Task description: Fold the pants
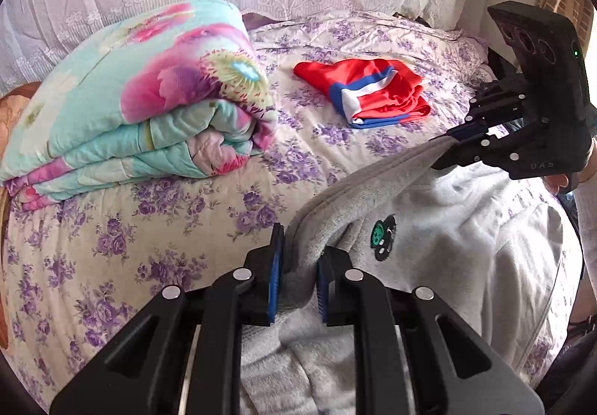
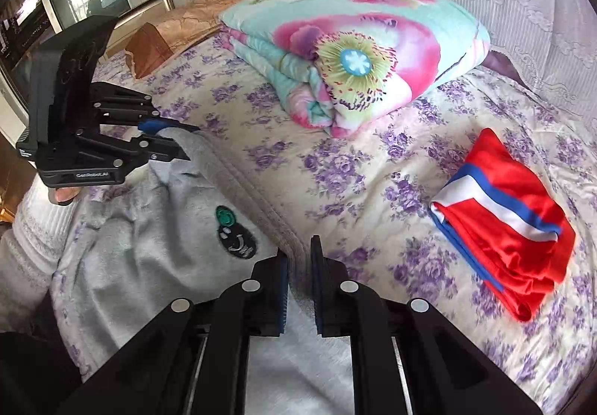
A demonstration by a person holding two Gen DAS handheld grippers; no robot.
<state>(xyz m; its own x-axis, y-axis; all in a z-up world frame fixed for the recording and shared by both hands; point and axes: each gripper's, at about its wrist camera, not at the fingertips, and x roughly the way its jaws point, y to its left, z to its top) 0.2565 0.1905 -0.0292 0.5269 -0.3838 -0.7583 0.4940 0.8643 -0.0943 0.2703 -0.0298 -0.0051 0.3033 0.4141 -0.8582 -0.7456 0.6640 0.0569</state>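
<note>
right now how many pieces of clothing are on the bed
2: grey pants near the front edge, gripped at the waistband by both tongs, and folded red shorts farther back. Others may be hidden.

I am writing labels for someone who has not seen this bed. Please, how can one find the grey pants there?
Start from the bed sheet with purple flowers. A folded floral quilt lies at the back and a folded red garment to one side. The grey pants lie at the near edge, held by both grippers: plain fleece with a small dark patch.

Grey pants (image 1: 429,239), cream bedsheet (image 1: 149,228) with purple flowers, turquoise-and-pink floral quilt (image 1: 141,105), red-white-blue garment (image 1: 369,90).
</note>
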